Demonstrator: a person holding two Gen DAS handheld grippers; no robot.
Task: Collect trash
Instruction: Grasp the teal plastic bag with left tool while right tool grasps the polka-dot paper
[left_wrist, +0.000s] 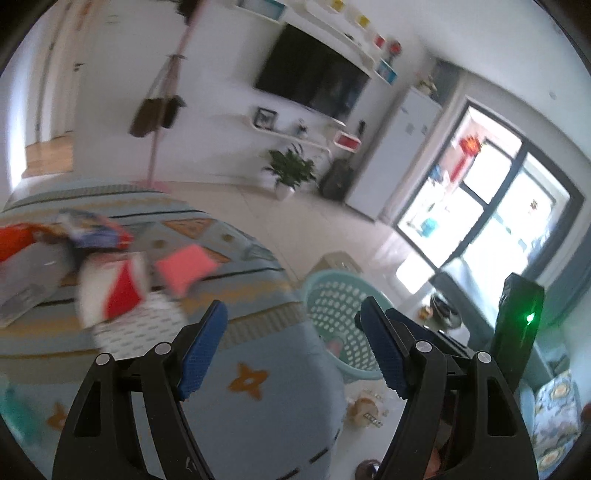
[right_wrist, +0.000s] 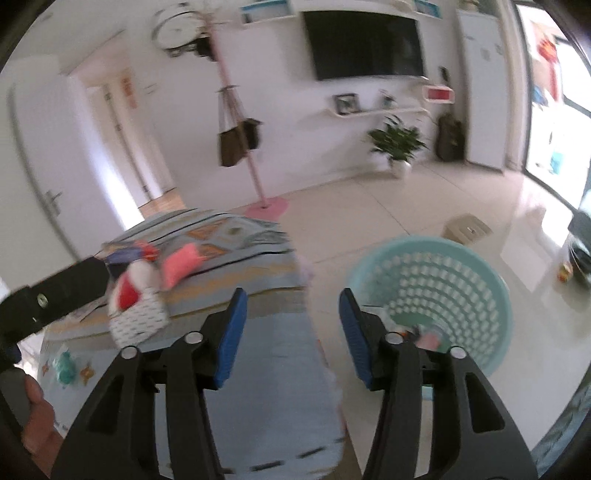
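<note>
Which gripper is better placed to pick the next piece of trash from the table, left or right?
Probably left. The left gripper, open and empty, sits nearer the red-and-white wrapper, while the right gripper, also open, points between table and teal basket.

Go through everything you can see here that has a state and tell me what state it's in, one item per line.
Left tongs: open, holding nothing.
Right tongs: open, holding nothing.
Teal basket: upright on the floor, a few scraps at the bottom.
Pink packet: lying on the table, not yet collected.
Red and white wrapper: on the table, blurred.
TV: screen dark.
Green indicator light: lit.
</note>
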